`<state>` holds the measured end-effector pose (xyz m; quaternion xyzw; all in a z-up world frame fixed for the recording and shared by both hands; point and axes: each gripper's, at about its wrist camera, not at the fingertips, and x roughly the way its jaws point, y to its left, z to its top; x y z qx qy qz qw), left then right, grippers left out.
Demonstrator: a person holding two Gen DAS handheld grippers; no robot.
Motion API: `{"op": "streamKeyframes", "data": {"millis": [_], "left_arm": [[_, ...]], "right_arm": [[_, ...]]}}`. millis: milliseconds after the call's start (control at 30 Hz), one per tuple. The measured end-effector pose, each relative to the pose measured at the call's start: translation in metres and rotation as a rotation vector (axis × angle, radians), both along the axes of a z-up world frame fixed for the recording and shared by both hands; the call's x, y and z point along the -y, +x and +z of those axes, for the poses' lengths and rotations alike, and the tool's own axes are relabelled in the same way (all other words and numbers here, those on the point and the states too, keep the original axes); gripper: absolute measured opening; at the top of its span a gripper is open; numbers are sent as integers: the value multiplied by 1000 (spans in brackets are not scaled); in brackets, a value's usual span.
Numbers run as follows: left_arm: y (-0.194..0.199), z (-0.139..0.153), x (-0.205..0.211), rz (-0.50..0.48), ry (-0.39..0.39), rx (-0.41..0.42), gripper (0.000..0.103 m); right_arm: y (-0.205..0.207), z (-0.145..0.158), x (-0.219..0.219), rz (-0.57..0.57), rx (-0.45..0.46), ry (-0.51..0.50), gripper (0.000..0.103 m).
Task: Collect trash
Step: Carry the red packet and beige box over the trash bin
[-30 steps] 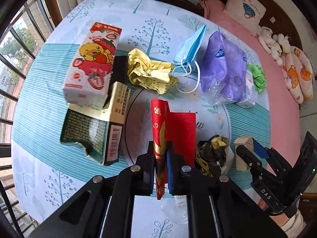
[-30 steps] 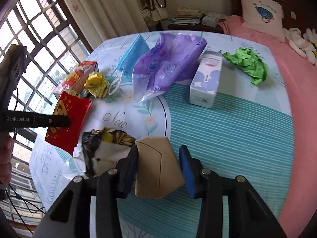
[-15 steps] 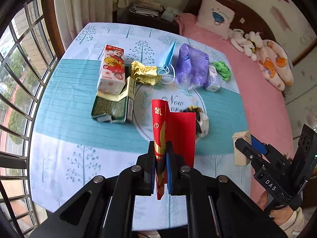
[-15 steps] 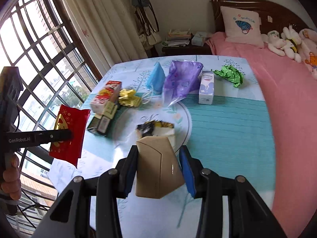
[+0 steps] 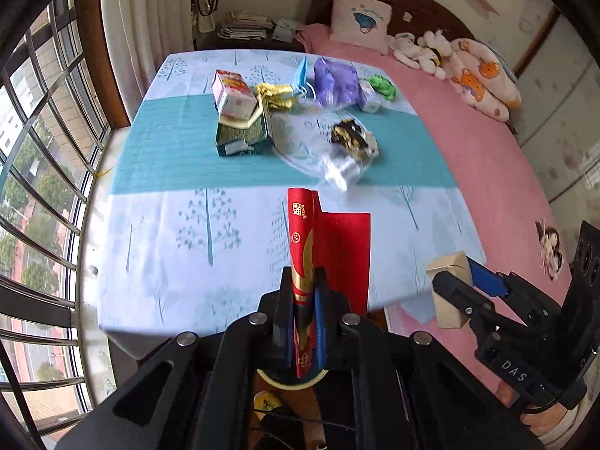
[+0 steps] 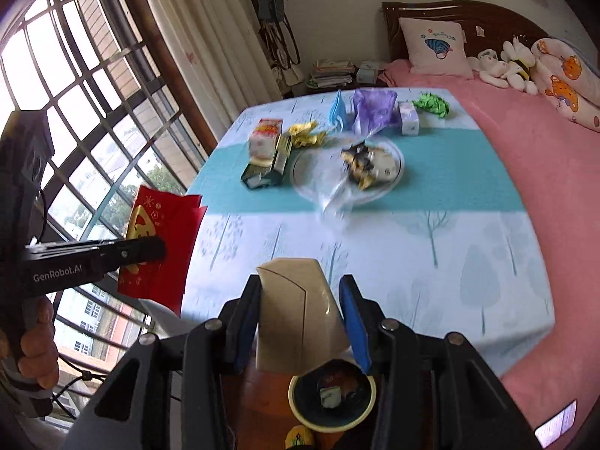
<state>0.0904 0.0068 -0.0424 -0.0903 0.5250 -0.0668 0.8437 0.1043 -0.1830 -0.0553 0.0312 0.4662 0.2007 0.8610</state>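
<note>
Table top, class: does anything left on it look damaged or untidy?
Yes. The dark green carton lies flattened and torn open, with the strawberry milk box tipped across it. A crumpled yellow wrapper and a crumpled green paper lie farther back on the table.

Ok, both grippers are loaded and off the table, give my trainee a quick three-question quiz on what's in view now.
1. True or false: the left gripper is shut on a red envelope.
2. What does the right gripper hold? A) a blue face mask B) a beige carton C) a green paper ball
3. Fill in: below the right gripper, on the wooden floor, stands a yellow-rimmed ____ with some scraps already inside.

Key
1. True; the envelope stands upright, pinched between the fingers.
2. B; the blue face mask and the green paper ball lie on the table.
3. Bin.
</note>
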Motion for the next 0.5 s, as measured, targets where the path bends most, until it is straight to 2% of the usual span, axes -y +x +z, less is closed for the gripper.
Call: {"op": "streamKeyframes", "data": {"millis": [233,333,500], "left_arm": [[-48,-23,12,-49,-3,-38,7],[-63,-43,21,-63,-17,-78,7],[-77,-92,38,-72,-15,-151,7]], "right_arm": [[-44,-31,-3,6,-100,-37,42],[-53,-53,0,-2,-152,-46,42],[-64,-106,12,-38,-247,-48,42]]}}
